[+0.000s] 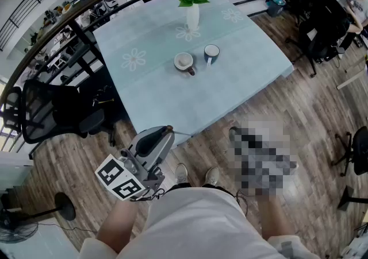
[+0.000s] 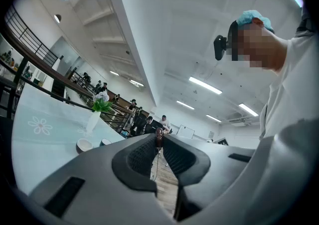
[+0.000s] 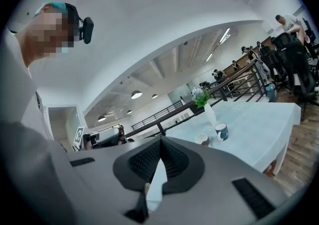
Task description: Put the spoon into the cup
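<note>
Left gripper view shows the left gripper (image 2: 159,139) with its jaws pressed onto a thin brown piece at the very tips, which I take to be the spoon (image 2: 159,134). Most of the spoon is hidden. The right gripper (image 3: 159,142) has its jaws pressed together on nothing.

The spoon is well apart from the cups. A white cup (image 1: 184,61) and a blue cup (image 1: 211,53) stand just beside each other near the middle of the table (image 1: 241,94). I cannot tell which one is meant.

The hold looks the weakest point: pinched only at the jaw tips, the spoon could swivel or slip out during the long reach over the table. Lowered at a slant, it could catch a rim and tip the cup, or nudge the neighbouring cup. The vase (image 1: 192,15) close behind them looks top-heavy, and an overshoot could knock it over. The cloth may slide if a gripper drags on it.

The table wears a pale blue cloth with white flower prints. It stands on a wood-plank floor (image 1: 313,117) beside a dark railing (image 1: 69,19). A black chair (image 1: 43,111) stands nearby, and people sit at desks beyond.
</note>
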The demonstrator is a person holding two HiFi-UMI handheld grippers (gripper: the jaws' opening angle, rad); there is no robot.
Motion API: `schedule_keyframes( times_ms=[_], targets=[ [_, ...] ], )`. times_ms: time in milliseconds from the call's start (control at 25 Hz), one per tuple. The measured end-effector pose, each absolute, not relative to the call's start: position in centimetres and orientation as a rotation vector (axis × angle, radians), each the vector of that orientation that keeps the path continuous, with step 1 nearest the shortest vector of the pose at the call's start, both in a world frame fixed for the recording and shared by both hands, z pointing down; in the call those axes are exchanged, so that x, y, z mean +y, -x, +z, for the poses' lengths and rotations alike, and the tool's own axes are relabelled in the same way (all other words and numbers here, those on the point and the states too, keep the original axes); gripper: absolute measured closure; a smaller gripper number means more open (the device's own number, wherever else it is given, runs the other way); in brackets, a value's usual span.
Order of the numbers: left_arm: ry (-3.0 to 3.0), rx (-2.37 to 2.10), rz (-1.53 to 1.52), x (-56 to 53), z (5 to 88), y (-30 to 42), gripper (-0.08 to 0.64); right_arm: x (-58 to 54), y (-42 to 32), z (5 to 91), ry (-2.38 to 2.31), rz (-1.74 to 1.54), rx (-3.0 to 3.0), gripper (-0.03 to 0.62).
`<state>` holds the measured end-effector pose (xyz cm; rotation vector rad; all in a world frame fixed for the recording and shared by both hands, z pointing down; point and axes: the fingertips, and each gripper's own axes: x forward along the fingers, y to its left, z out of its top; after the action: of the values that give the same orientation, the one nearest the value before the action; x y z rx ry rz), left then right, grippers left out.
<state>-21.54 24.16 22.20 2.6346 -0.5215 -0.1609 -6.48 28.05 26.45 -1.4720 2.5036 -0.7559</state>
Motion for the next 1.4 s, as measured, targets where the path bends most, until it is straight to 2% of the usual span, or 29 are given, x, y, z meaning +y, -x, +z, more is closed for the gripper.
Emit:
schedule_keyframes(
  times_ms=[560, 1400],
  targets=[
    [-2.63, -0.536, -0.149, 25.7, 22.8, 19.9, 0.502, 29.3, 5.5, 27.4, 1.496, -0.778, 2.565, 0.568],
    [-2.65, -0.601, -0.153, 31.6, 22.7, 13.1, 0.502, 33.9, -1.2, 27.5, 1.419, -0.745, 2.603, 0.569]
  ],
)
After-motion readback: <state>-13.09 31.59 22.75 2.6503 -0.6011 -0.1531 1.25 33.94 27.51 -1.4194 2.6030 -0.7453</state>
